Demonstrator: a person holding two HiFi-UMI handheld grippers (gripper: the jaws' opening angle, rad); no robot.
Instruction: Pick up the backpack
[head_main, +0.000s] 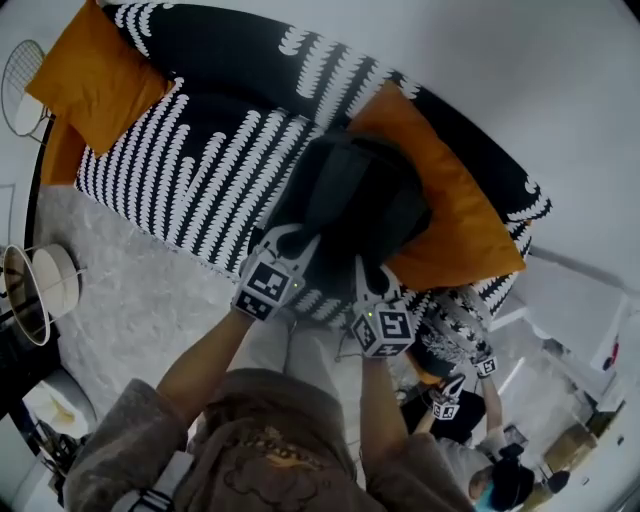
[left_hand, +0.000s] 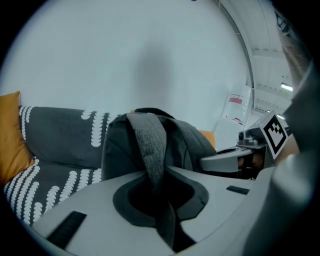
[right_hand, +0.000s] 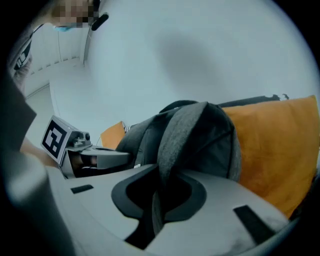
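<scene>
Backpack (head_main: 350, 195) sits on sofa (head_main: 200, 150), touching cushion (head_main: 455, 225). Left gripper (left_hand: 161, 210) pinched nearly closed on a strap (left_hand: 150, 142), right gripper (right_hand: 152, 210) likewise on the other strap (right_hand: 175, 135). Risks: thin webbing slides through the pads on lift, or an uneven pull tips the bag.

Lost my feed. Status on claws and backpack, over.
Left claw shut on one shoulder strap. Right claw shut on other strap. Backpack on sofa, beside orange cushion. Nothing blocking.

Patterned sofa (head_main: 200, 160) carries backpack (head_main: 350, 195), touching orange cushion (head_main: 455, 220); second orange cushion (head_main: 95, 75) at sofa's other end.
</scene>
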